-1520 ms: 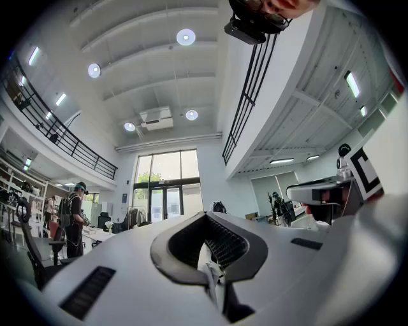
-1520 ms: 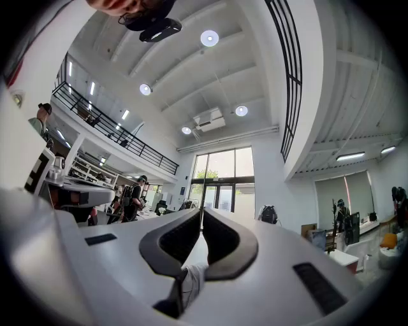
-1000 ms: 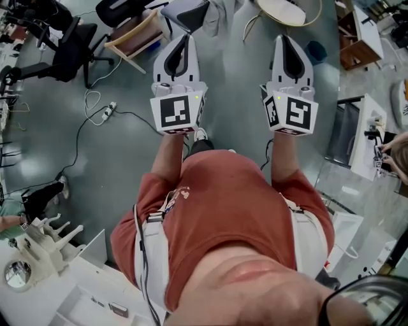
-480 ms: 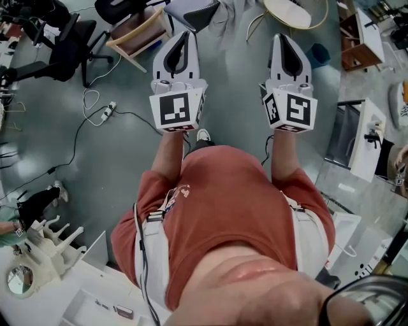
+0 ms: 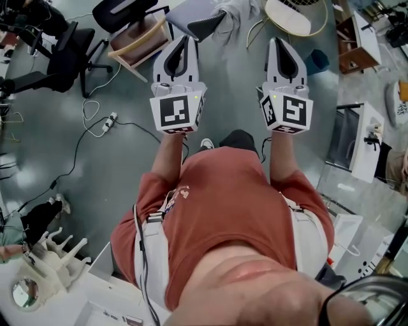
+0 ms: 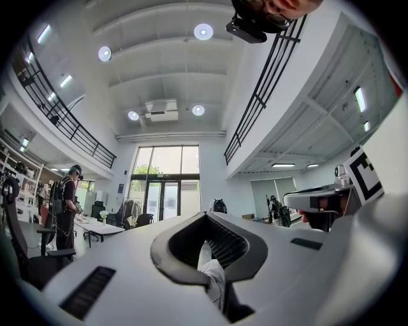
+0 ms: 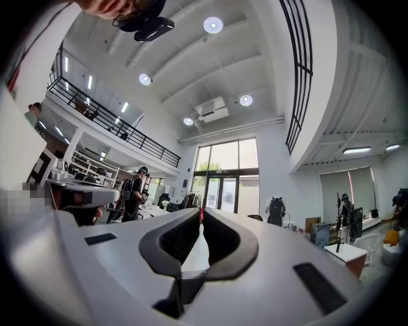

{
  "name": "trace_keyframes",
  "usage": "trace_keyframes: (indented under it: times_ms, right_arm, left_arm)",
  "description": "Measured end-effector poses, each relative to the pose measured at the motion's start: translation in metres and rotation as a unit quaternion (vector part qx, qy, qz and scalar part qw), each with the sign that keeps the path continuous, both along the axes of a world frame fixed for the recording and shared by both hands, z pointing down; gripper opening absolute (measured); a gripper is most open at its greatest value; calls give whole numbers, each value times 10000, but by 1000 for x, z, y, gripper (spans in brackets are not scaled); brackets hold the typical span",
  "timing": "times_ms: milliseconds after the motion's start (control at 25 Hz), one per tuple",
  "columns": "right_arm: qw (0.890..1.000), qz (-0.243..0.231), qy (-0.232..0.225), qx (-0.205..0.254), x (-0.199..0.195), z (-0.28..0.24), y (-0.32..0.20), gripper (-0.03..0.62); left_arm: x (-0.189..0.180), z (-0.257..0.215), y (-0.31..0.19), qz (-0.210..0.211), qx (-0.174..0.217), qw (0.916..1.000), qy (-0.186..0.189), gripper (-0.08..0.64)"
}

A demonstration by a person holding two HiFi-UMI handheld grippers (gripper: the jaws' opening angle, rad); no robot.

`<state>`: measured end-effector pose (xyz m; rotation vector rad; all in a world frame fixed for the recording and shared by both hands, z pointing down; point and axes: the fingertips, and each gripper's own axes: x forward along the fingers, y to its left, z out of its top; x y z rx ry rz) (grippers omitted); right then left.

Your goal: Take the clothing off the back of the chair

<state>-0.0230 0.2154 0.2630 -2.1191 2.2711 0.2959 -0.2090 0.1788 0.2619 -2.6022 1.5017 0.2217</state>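
Note:
In the head view a chair point(image 5: 191, 14) with a grey seat stands at the top edge, and a pale garment point(image 5: 237, 9) hangs at its right side, partly cut off by the frame. My left gripper point(image 5: 185, 38) and right gripper point(image 5: 280, 40) are held side by side in front of the person's chest, pointing towards the chair and short of it. Both have their tips together and hold nothing. In the left gripper view the left gripper point(image 6: 207, 216) shows a pale cloth-like shape through the gap behind its tips. The right gripper point(image 7: 201, 213) faces an open hall.
A wooden crate point(image 5: 137, 38) and black office chairs point(image 5: 64, 51) stand at the upper left. A round white table point(image 5: 290, 16) is at the upper right, a white cabinet point(image 5: 364, 137) on the right. A power strip point(image 5: 108, 118) and its cable lie on the floor.
The floor and furniture have slid down the head view as the person walks forward. The chair and garment show more fully. Both grippers stay shut, side by side.

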Motion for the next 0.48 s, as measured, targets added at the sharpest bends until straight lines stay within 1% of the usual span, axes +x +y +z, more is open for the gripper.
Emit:
trace_keyframes:
  times_ms: [160, 480]
  right_arm:
    - [10000, 18, 16, -35, 0, 1, -14, 31]
    - [9999, -22, -66, -109, 24, 19, -52, 31]
  left_arm:
    - [4, 1, -14, 71, -20, 10000, 6, 14]
    - [27, 10, -49, 17, -69, 10000, -18, 14]
